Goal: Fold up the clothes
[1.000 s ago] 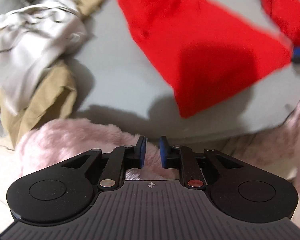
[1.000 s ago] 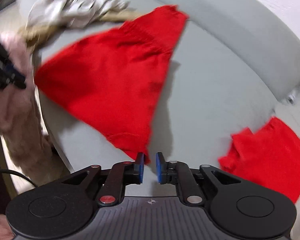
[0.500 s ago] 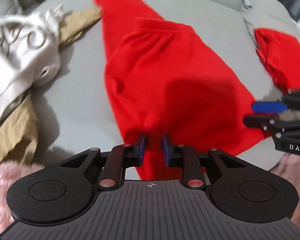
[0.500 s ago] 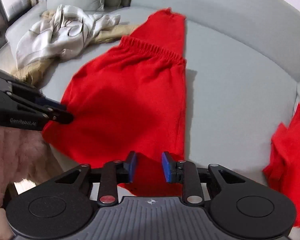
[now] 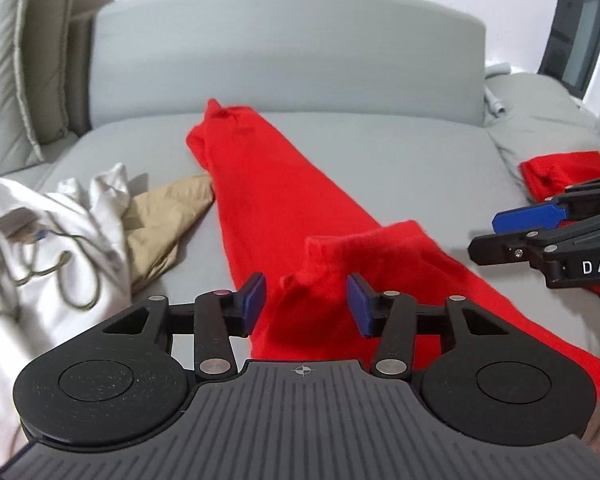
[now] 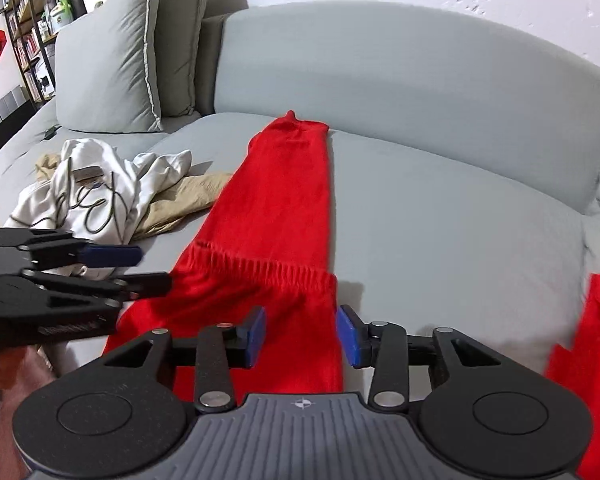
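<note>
The red trousers (image 6: 268,216) lie lengthwise on the grey sofa seat (image 6: 440,208), legs reaching toward the backrest, waistband (image 6: 260,266) at the near edge; the step in hand looks like releasing them after laying them flat. To do it well, both grippers should clear the cloth without dragging it, then smooth the rumpled near corner before the next fold. The left gripper (image 5: 306,300) and right gripper (image 6: 300,332) point down at a slant over the waist end; the jaws of both have just been opening, with red cloth between them but no pad pressing. A second red garment (image 5: 564,172) lies apart to the right; a white garment (image 6: 100,184) and tan cloth (image 6: 188,196) sit just left of the trousers.
</note>
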### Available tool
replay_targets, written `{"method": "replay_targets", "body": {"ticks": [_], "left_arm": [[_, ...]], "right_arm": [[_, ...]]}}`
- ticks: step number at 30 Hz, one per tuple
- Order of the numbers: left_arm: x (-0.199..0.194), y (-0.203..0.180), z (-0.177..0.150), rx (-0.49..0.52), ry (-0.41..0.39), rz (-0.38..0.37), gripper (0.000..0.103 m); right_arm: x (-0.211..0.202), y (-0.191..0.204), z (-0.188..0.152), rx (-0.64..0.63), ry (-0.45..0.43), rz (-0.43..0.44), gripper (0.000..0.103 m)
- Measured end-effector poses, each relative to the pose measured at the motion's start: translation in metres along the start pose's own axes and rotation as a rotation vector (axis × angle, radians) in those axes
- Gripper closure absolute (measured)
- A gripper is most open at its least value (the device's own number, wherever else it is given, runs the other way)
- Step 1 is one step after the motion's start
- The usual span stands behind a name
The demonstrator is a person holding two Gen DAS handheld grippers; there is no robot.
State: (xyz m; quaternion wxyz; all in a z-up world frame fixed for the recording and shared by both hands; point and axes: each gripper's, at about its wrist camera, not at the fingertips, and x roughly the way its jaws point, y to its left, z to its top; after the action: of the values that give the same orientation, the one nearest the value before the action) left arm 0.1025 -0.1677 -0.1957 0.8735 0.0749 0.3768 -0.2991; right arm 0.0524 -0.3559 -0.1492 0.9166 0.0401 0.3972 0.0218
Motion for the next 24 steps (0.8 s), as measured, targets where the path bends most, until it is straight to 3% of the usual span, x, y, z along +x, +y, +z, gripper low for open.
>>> {"method": "replay_targets", "body": {"ticks": [5, 7, 10, 14, 17, 24], "left_arm": [[0.038, 0.015, -0.001, -0.06, 0.103, -0.029, 0.059], [0.048, 0.017, -0.005, -0.069, 0.144, -0.048, 0.062], [0.052, 0.013, -0.007, -0.043, 0.15, -0.063, 0.075], [0.043, 0.002, -0.011, 0.018, 0.093, -0.034, 0.089], [0.029, -0.006, -0.016, 0.077, 0.031, -0.008, 0.091], [-0.001, -0.012, -0.017, 0.095, -0.111, 0.03, 0.091]], "right_arm": [[0.039, -0.009, 0.008, 0.034, 0.036, -0.01, 0.064], [0.059, -0.012, 0.005, 0.028, 0.088, -0.021, 0.066], [0.08, -0.013, -0.001, 0.023, 0.147, -0.036, 0.067], [0.078, 0.0, 0.001, -0.041, 0.143, -0.056, 0.082], [0.061, 0.017, 0.0, -0.138, 0.078, -0.107, 0.095], [0.034, 0.018, 0.007, -0.101, -0.018, -0.102, 0.096]]}}
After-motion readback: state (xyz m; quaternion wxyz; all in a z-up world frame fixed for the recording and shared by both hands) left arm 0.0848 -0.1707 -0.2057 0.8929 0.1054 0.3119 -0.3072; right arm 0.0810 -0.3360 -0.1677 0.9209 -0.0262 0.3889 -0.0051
